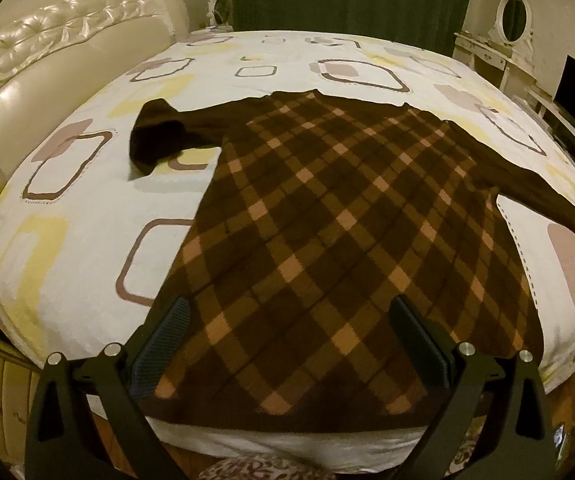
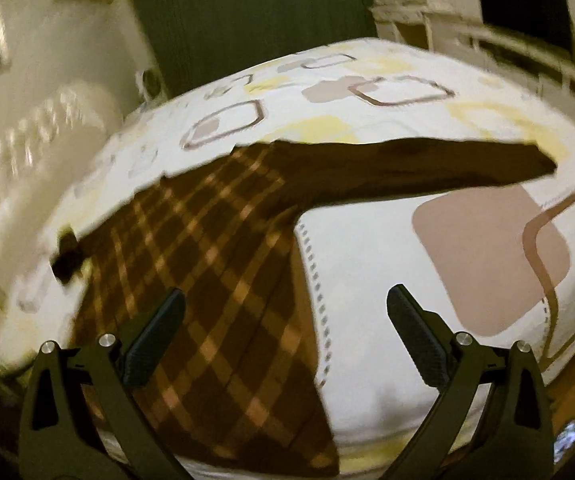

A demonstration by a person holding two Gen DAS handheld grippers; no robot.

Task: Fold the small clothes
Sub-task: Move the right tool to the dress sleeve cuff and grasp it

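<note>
A: Sweater?
B: Brown plaid sweater [image 1: 327, 220] flat on the bed [image 1: 87, 216], hem at near edge, both sleeves spread out.
A: Grippers?
B: Left gripper [image 1: 287, 340] spread wide above hem, grasping nothing. Right gripper [image 2: 285, 328] released too, over the sweater's right edge.

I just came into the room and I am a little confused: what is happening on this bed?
A person holds two grippers over a brown plaid sweater spread flat on the patterned bed cover. The left gripper and the right gripper are both open and hold nothing. One sleeve lies bent, the other sleeve lies straight. Folding has not yet begun.
</note>
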